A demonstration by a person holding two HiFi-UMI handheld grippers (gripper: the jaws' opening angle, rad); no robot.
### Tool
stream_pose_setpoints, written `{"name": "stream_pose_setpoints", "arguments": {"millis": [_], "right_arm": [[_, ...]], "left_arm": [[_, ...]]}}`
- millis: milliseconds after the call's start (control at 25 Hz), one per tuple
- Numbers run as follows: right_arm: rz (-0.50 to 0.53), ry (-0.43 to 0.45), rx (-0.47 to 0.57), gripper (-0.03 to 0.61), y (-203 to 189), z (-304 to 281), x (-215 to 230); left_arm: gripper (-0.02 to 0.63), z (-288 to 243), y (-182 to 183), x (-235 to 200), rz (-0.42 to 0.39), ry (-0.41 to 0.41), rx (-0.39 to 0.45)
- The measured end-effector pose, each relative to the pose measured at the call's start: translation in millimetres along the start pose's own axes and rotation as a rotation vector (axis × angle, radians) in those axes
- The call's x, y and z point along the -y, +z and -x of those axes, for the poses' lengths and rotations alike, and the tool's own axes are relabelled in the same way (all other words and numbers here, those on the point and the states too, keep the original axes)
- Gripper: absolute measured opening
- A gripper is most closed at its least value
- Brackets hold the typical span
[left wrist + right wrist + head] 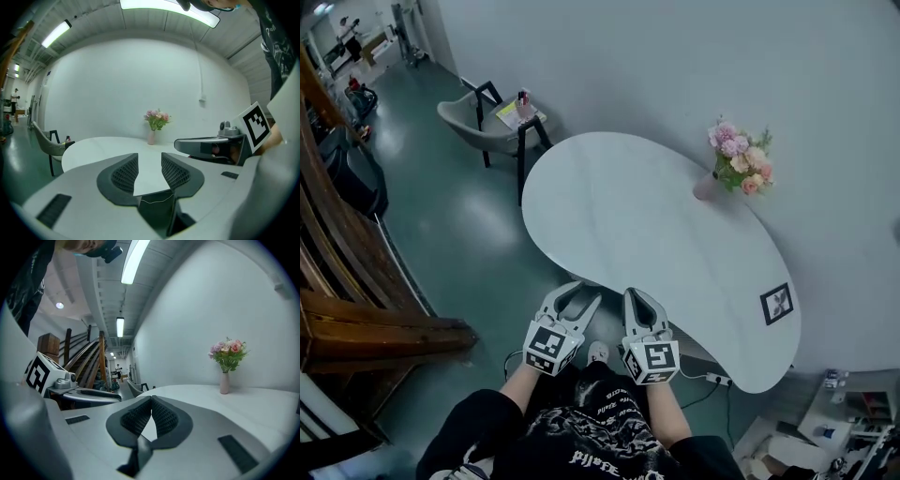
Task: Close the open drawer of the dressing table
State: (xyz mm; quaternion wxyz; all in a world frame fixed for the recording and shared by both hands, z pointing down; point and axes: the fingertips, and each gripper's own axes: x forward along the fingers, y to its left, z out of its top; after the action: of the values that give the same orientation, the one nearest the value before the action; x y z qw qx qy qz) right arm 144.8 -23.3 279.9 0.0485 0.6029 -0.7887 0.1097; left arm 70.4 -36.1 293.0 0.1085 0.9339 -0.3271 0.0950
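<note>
Left gripper held low in front of the body, jaws spread, nothing between the ribbed pads; only bare white tabletop seen through the gap. Right gripper just beside it on the right, jaws pressed together at the tips, pinching nothing. Both tilted forward and pointing at the near edge of the dressing table, tips level with that edge in the head view; touching or apart, cannot tell. Marker cubes at the back of each gripper, forearms behind, black printed clothing below. White shoe on the floor between the two grippers.

Dressing table directly ahead: white, kidney-shaped top, long side set against the pale far wall. Drawer not made out in any view; underside of the top hidden from above.

On the top, far right against the wall, pink vase with pink and cream flowers, upright. Square black-and-white marker tag flat on the right end of the top.

Far left, well apart from the table, grey chair with a small black-legged stand beside it, small items on that. Wooden stair beams along the left side. White power strip on the green floor, near right.
</note>
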Motion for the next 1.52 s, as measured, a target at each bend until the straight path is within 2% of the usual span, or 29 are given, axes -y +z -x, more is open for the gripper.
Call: {"name": "stream_pose_setpoints", "arguments": {"millis": [200, 400, 600, 1000, 1520], "right_arm": [[0.015, -0.003, 0.01, 0.026, 4, 6, 4], [0.019, -0.011, 0.005, 0.026, 2, 15, 17], [-0.037, -0.009, 0.023, 0.026, 3, 22, 3], [0.028, -0.021, 0.02, 0.026, 9, 30, 16], [-0.021, -0.031, 0.027, 0.026, 8, 42, 31]], "left_arm": [[0.08, 1, 4, 2, -0.009, 0.02, 0.019], [0.034, -7, 5, 17, -0.015, -0.001, 0.021], [0.029, 13, 1, 22, -0.037, -0.025, -0.002], [0.029, 9, -1, 35, -0.015, -0.02, 0.005], [0.029, -2, 8, 38, -0.032, -0.031, 0.02]]}}
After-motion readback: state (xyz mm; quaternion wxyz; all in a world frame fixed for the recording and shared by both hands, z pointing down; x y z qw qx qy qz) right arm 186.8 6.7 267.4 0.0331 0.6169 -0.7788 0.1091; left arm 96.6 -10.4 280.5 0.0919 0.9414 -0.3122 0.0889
